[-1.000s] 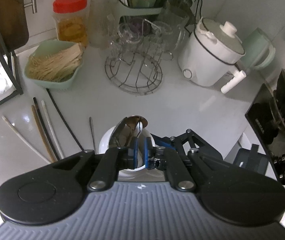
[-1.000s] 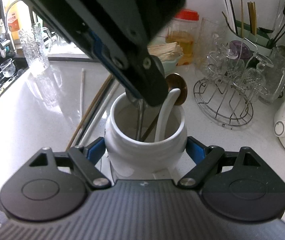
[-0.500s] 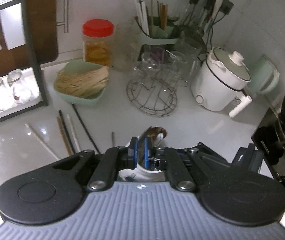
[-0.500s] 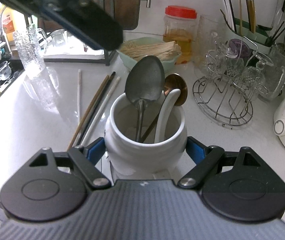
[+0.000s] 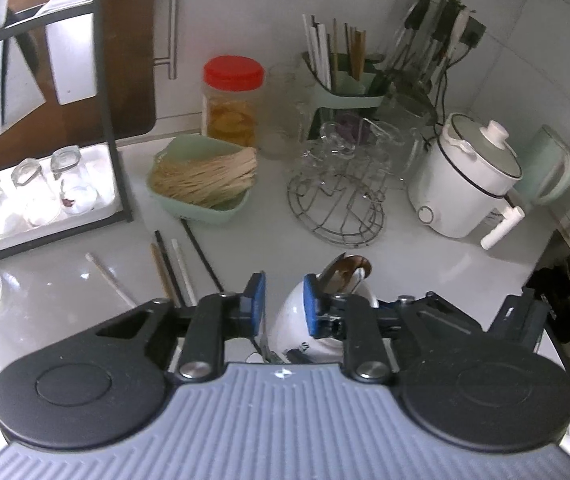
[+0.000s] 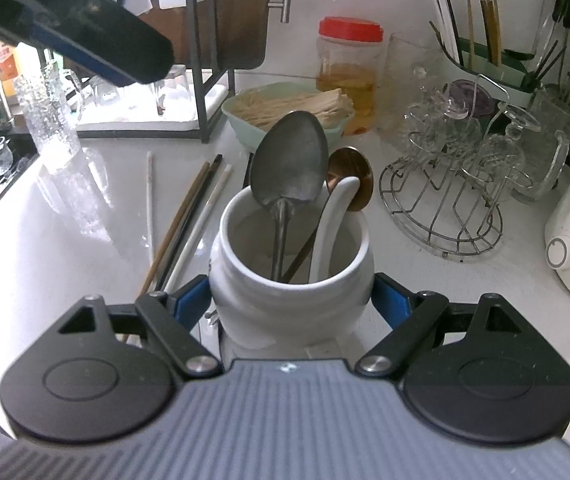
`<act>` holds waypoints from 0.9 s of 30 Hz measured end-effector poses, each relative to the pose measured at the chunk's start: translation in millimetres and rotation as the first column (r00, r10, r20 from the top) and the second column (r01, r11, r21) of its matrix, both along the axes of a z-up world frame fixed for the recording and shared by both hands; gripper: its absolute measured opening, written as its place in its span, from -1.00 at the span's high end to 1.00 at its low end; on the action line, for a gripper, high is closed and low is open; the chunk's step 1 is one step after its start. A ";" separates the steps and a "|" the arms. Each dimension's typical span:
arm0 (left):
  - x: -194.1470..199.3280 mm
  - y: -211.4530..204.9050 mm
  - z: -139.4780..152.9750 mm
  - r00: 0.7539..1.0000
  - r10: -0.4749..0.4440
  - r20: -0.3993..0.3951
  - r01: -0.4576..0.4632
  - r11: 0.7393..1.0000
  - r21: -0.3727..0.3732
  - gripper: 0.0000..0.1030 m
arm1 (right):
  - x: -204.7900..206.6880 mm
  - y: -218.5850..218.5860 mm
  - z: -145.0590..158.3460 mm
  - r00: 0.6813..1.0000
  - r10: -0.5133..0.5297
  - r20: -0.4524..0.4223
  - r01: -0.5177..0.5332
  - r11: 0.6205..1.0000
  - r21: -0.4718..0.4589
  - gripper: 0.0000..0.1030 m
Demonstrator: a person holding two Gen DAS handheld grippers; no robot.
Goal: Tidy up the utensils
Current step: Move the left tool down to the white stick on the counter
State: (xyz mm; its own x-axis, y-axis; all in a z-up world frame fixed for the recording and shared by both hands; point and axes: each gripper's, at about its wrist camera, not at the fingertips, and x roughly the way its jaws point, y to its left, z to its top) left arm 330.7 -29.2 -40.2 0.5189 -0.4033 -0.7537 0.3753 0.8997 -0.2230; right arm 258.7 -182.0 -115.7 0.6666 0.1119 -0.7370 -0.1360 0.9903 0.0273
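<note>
The right claw (image 6: 291, 300) is clamped on the white crock (image 6: 291, 280), one blue pad on each flank, holding it steady on the counter (image 6: 65, 248). The left claw (image 5: 284, 304) hangs just above and beside the crock with nothing between its pads; its jaws are opening, and in the right wrist view it shows only as a dark bar at the upper left.

Three spoons already stand in the crock: a steel spoon (image 6: 289, 168), a white ceramic one (image 6: 337, 220) and a copper one (image 6: 351, 178). All stand handle down and bowl up, long axes near upright, leaning on the far rim toward the back wall; the steel one's bowl sits highest.

What looks left is the loose chopsticks (image 6: 189, 224) on the counter just left of the crock: a brown and a black one close together, a white one beside them, another white stick (image 6: 149, 196) farther left, and a thin black one seen from the left wrist. They lie flat, running roughly from the near edge of the counter toward the green noodle basket (image 5: 201, 184) at the back
</note>
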 end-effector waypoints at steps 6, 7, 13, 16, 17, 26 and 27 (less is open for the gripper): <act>-3.0 11.6 -2.9 1.000 0.018 0.015 -0.018 1.000 0.013 0.30 | -0.8 1.2 0.1 1.000 -0.025 0.004 0.025 1.000 0.001 -0.72; -3.0 14.6 -3.6 1.000 0.025 0.015 -0.026 1.000 0.011 0.23 | -1.3 1.8 -0.1 1.000 -0.031 0.006 0.031 1.000 0.000 -0.72; -0.9 36.6 -16.6 0.997 0.072 -0.002 -0.072 0.997 0.006 0.01 | -1.8 3.1 0.3 0.998 -0.065 0.006 0.065 0.998 0.001 -0.72; 2.6 47.7 -29.5 0.994 0.102 -0.026 -0.102 0.995 0.008 0.01 | -0.3 4.0 0.8 0.996 -0.084 -0.003 0.084 0.996 0.002 -0.72; 3.4 51.9 -34.8 0.993 0.112 -0.034 -0.112 0.994 0.003 0.01 | 0.5 4.5 1.1 0.996 -0.093 -0.007 0.093 0.996 0.003 -0.72; 19.8 76.0 -89.9 0.973 0.204 -0.107 -0.206 0.978 -0.015 0.01 | 3.0 5.5 1.2 0.995 -0.094 -0.019 0.094 0.996 -0.007 -0.73; 23.0 78.1 -97.7 0.968 0.224 -0.109 -0.226 0.974 -0.007 0.01 | 3.2 5.1 1.3 0.996 -0.091 -0.020 0.091 0.996 -0.007 -0.73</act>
